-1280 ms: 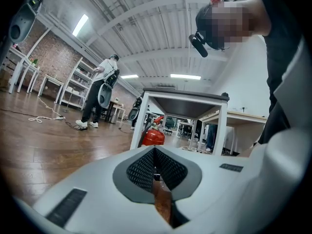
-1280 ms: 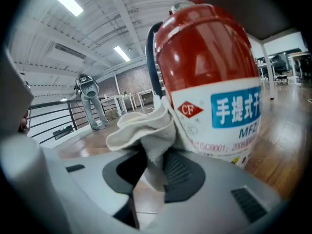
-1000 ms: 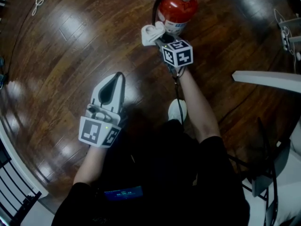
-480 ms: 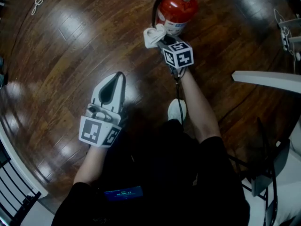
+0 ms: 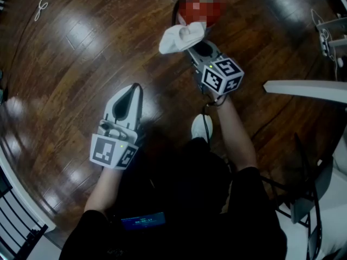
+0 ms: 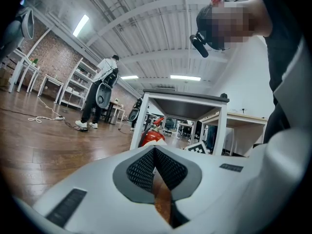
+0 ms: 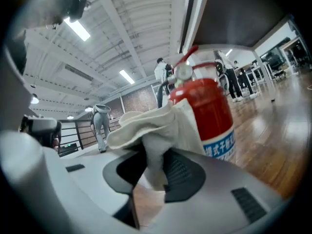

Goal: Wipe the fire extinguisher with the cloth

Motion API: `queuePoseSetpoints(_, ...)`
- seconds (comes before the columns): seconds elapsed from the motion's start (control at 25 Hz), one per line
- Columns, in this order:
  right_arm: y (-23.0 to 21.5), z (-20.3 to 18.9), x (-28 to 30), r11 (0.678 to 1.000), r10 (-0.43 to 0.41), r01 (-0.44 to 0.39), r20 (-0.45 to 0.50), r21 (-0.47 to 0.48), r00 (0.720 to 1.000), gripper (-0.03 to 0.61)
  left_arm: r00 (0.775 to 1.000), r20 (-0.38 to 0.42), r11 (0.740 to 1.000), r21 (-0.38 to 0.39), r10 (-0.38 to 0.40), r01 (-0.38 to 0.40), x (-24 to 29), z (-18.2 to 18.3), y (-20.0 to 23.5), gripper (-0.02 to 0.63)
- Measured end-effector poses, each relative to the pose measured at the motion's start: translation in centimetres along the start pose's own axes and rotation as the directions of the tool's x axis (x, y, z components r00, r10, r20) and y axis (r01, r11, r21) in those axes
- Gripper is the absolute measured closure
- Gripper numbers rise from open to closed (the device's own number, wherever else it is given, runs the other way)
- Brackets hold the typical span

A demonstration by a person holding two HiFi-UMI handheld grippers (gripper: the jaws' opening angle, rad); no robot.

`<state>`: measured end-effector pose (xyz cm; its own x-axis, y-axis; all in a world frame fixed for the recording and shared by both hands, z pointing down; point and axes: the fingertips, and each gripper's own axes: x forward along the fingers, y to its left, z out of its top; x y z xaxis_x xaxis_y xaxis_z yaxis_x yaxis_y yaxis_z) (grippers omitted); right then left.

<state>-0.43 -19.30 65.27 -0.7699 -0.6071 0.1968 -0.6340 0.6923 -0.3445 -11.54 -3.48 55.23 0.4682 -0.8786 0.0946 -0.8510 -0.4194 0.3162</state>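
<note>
The extinguisher (image 7: pixel 207 111) is red, with a white and blue label (image 7: pixel 219 147). The cloth (image 5: pixel 181 37) is white. The left gripper (image 5: pixel 134 89) and right gripper (image 5: pixel 192 46) are light grey with dark grey pads (image 6: pixel 168 167). Their cubes (image 5: pixel 222 76) carry black and white squares. The floor (image 5: pixel 70 80) is brown wood.

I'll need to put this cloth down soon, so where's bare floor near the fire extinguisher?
The widest bare floor lies left of the fire extinguisher, ahead of the left hand-held gripper. Another patch sits between the extinguisher and the white table edge. Crowded at the extinguisher, where the right hand-held gripper holds the cloth.
</note>
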Motion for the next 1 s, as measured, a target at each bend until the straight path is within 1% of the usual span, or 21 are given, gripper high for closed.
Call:
queuePoseSetpoints(0.12,0.1,4.9,-2.8,1.0,-0.014,0.014,0.121,0.005,0.992,0.462,1.0,-0.005,1.0,0.001,-0.008,0.008,0.1,-0.2,-0.3,0.612)
queuePoseSetpoints(0.24,-1.4,9.8,-5.6,0.998,-0.064,0.063,0.215,0.01,0.974,0.462,1.0,-0.009,1.0,0.002,-0.019,0.019,0.3,-0.2,-0.8,0.612)
queuePoseSetpoints(0.36,-4.6,13.3,-7.8,0.988,-0.145,0.152,0.265,-0.003,0.953,0.462,1.0,-0.013,1.0,0.005,-0.024,0.024,0.5,-0.2,-0.8,0.612)
queuePoseSetpoints(0.52,-8.8,15.4,-8.8,0.964,-0.256,0.265,0.286,0.008,0.923,0.462,0.999,-0.02,1.0,0.005,-0.025,0.026,0.6,-0.5,-0.8,0.612)
queuePoseSetpoints(0.56,-9.5,15.4,-8.7,0.958,-0.279,0.287,0.282,0.011,0.918,0.462,0.999,-0.021,1.0,0.004,-0.026,0.026,0.7,-0.6,-0.9,0.612)
queuePoseSetpoints(0.64,-10.5,14.5,-8.1,0.948,-0.309,0.319,0.256,0.003,0.916,0.462,0.999,-0.025,1.0,0.003,-0.026,0.026,0.8,-0.7,-0.9,0.612)
queuePoseSetpoints(0.76,-11.5,11.4,-6.8,0.938,-0.338,0.346,0.198,-0.008,0.92,0.462,0.999,-0.026,1.0,0.008,-0.022,0.023,0.8,-0.6,-0.7,0.612)
queuePoseSetpoints(0.88,-12.9,7.7,-6.0,0.928,-0.373,0.37,0.158,0.052,0.914,0.463,1.0,-0.022,1.0,0.017,-0.016,0.017,0.7,-0.3,-0.2,0.612)
queuePoseSetpoints(1.0,-14.3,4.1,-5.3,0.911,-0.41,0.4,0.102,0.104,0.906,0.463,1.0,-0.021,1.0,0.02,-0.006,0.007,0.4,-0.1,0.2,0.612)
